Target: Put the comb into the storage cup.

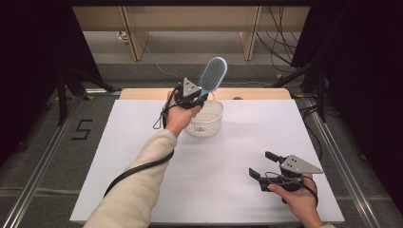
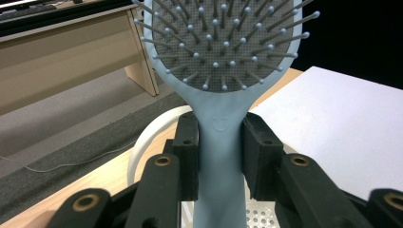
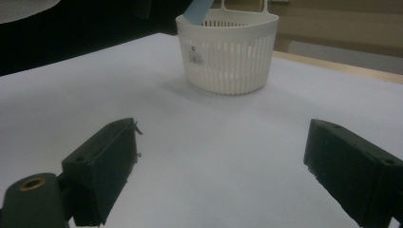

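Left gripper point(image 2: 219, 152) has its jaws clamped on the handle of the light-blue hairbrush point(image 2: 223, 52), head sticking up just above the white basket point(image 1: 205, 119), while the right gripper point(image 1: 264, 164) sits wide open over bare tabletop point(image 1: 228, 156).

Brush point(image 2: 219, 142): pale blue plastic w/ smooth, matt handle; grey pad perforated, thin bristles w/ rounded, slightly shiny tips. Basket point(image 3: 228, 52): white plastic, slotted walls, perforated bottom, semi-matt, small paper label on side. Counter point(image 1: 223, 161): white top, matt & smooth, like paper or board; far edge light wood, plain finish. Left gripper point(image 2: 219, 159): black matt plastic, brass-look metal eyelets. Right gripper point(image 3: 223, 175): black pads, dull, a bit rough at edges; grey metal-look plate on top. Sleeve point(image 1: 138, 190): cream knit cloth, soft.
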The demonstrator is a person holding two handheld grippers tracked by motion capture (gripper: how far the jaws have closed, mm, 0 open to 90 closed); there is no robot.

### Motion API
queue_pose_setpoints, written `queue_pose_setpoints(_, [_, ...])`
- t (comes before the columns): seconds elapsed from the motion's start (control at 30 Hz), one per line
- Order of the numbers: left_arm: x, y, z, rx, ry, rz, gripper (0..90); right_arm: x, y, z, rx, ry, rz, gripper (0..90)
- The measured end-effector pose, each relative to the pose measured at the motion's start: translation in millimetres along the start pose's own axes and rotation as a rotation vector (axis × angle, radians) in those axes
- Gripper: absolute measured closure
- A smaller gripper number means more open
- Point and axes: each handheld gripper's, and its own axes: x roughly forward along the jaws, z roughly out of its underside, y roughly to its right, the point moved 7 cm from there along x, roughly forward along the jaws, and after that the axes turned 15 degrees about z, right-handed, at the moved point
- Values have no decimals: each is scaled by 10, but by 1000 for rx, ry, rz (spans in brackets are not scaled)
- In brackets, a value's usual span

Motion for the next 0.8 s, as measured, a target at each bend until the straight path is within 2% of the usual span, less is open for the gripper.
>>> queue_pose_setpoints(0.8, [20, 22, 7, 1, 1, 4, 696, -1, -1, -2, 0, 1, -1, 115])
